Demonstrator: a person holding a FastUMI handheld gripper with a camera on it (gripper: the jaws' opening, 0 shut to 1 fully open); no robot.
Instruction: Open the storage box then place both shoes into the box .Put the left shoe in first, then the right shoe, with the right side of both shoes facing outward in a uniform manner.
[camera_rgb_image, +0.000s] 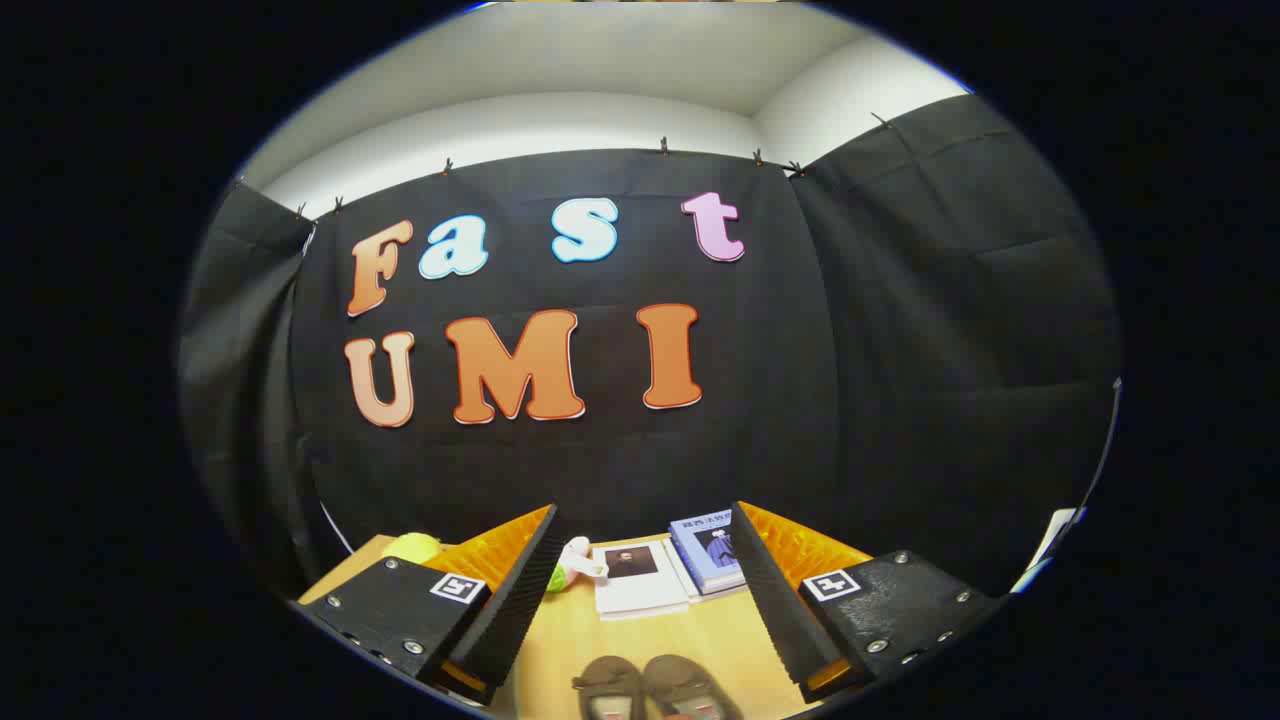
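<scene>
Two brown shoes sit closest of all, side by side on the wooden table, toes pointing away, right down between the gripper's fingers and a touch nearer than their tips. Paired up neatly like that, they look staged for picking one after the other, left shoe first as the task wants. And the gripper is spread wide, nothing held, black ribbed pads facing each other with orange backing behind them.

Beyond the shoes, toward the far edge of the table, a white booklet lies flat, and just right of it a blue book rests touching it. Left of the booklet there's a small white-and-green object I can't identify, and further left a yellow-green ball-like thing peeks over the left finger's mount. The storage box? I can't place it from here.

As for pose, the tool is held level and raised, looking straight across the table at the back wall, shoes barely in sight below. My read: nothing begun yet, and the box must be found and opened first.
</scene>
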